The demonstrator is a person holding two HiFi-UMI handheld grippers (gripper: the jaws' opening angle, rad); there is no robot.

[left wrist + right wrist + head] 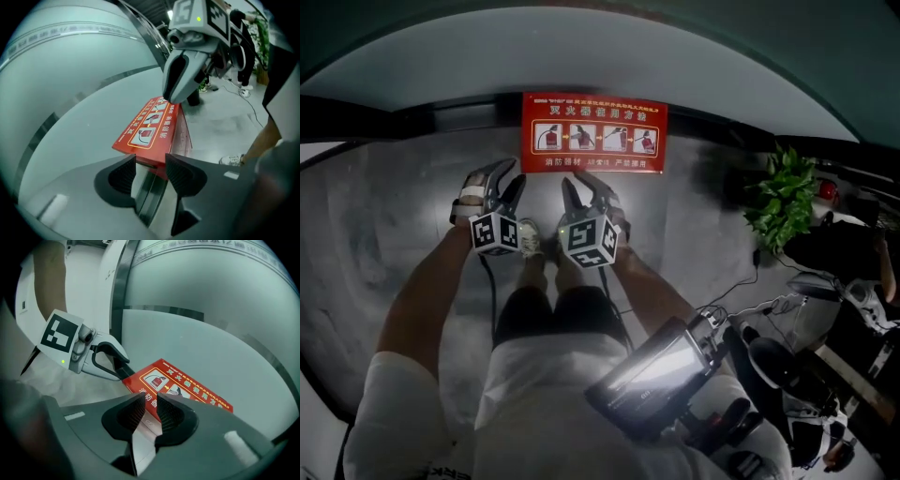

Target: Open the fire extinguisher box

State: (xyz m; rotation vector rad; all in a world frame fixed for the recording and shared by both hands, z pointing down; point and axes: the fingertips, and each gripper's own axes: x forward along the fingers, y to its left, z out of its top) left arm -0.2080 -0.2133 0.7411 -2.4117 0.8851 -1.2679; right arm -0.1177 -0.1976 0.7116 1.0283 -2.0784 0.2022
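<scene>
Head view: the left forearm reaches forward and down, bare, wrist straight. The left tongs (512, 178) point at the near left part of the fire extinguisher box (593, 133), tips just short of its front edge. In the left gripper view the left tongs (150, 161) stand wide apart with nothing pressed between the pads; the box's near corner (150, 126) shows beyond the gap.

The box is red and low, standing on the grey floor (412, 216) at its far edge, back against the frosted glass wall (581, 47). Its top carries white lettering and a row of four pictograms. The lid looks down.

The right forearm runs parallel and close to the left. The right tongs (584, 192) point at the box's middle, from just beside the left pair. In the right gripper view the right tongs (151, 401) are open by a narrow slit, holding nothing, with the box (187, 385) ahead.

The floor left of the box is bare. To the right stand a potted plant (783, 197) and loose cables (741, 281), well apart from the box.
</scene>
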